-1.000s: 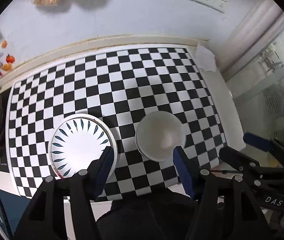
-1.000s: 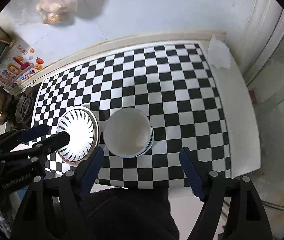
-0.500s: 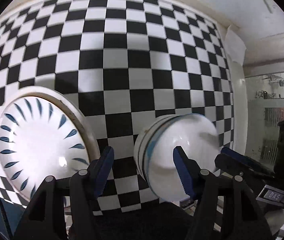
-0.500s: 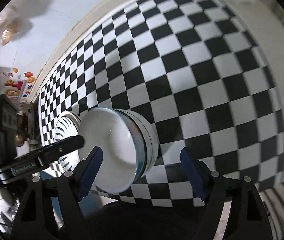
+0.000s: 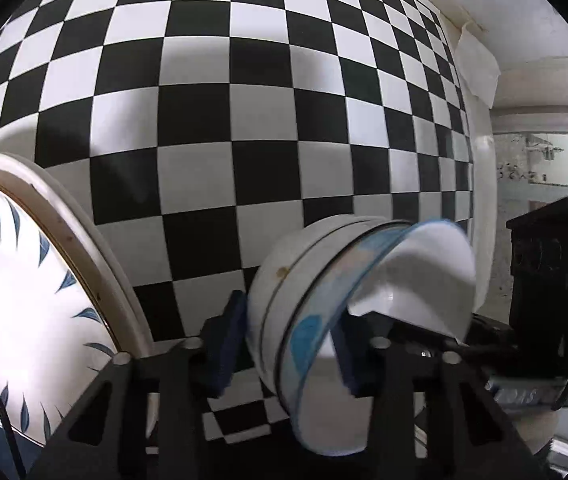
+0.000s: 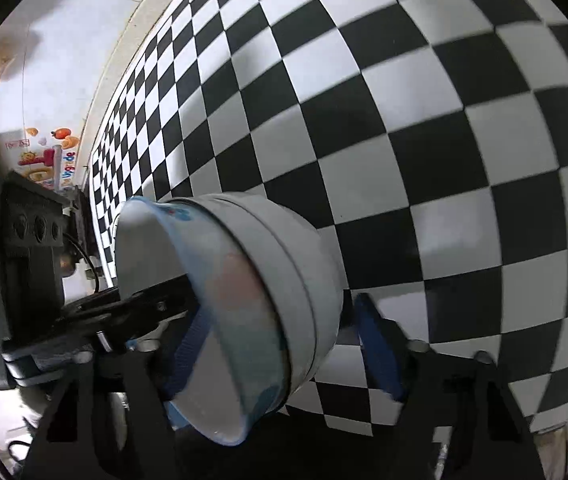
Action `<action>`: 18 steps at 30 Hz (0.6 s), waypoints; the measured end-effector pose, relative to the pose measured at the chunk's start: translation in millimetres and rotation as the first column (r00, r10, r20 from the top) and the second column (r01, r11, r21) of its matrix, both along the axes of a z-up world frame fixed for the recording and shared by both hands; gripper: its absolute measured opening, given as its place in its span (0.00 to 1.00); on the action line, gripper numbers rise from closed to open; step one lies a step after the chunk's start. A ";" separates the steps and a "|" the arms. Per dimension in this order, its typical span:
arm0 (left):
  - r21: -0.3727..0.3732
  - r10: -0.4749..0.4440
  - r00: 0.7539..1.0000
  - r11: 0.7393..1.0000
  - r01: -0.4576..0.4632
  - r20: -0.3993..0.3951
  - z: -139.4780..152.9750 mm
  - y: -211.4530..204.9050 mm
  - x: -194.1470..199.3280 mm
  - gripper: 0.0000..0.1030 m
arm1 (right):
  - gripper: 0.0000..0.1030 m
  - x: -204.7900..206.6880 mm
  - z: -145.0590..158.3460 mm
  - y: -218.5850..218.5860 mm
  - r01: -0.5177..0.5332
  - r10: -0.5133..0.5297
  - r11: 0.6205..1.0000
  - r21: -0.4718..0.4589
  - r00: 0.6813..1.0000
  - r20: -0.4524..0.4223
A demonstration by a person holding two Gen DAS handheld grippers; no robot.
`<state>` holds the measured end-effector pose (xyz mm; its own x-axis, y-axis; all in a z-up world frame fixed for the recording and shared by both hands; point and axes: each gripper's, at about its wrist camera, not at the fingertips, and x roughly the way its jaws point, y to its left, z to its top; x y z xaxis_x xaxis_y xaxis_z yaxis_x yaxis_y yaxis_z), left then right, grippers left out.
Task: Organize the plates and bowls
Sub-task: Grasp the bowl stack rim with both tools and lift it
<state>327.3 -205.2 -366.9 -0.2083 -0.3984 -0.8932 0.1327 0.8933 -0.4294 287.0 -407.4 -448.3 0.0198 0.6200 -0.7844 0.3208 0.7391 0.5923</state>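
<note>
Nested white bowls sit on the checkered cloth beside the leaf-patterned plate. The left gripper and right gripper have just been closing, each straddling the stack's wall; contact looks likely but blurred. Bowls seem empty.

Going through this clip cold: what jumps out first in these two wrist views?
The black-and-white checkered cloth fills both views. At the near edge sits a stack of white bowls with a blue-patterned rim, straddled from opposite sides by the left gripper and the right gripper, whose jaws have just been closing. Left of the stack lies a white plate with blue leaf marks.
</note>
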 end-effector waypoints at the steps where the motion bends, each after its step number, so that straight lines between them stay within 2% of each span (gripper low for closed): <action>1: -0.004 -0.002 1.000 1.000 0.002 0.005 -0.1 0.5 -0.2 0.34 | 0.55 -0.5 -4.2 1.0 0.004 -0.004 1.000 -0.001 1.000 -0.003; 2: -0.008 0.001 1.000 1.000 0.000 0.009 0.4 2.0 -0.8 0.34 | 0.51 -1.2 -8.2 2.2 0.006 -0.006 1.000 -0.006 1.000 -0.006; 10: 0.029 -0.014 0.999 1.000 0.013 0.052 5.1 -2.6 -2.4 0.33 | 0.51 -0.7 -14.1 13.7 0.006 -0.006 1.000 -0.002 1.000 0.030; 13: 0.011 0.009 0.998 1.000 -0.010 0.054 4.6 1.0 -3.1 0.33 | 0.50 0.6 -12.5 13.2 0.011 -0.011 1.000 -0.003 1.000 0.018; 18: 0.006 0.014 0.997 1.000 -0.015 0.072 6.5 2.0 -7.7 0.33 | 0.49 -1.0 1.0 5.6 -0.001 0.002 1.000 -0.020 0.999 0.049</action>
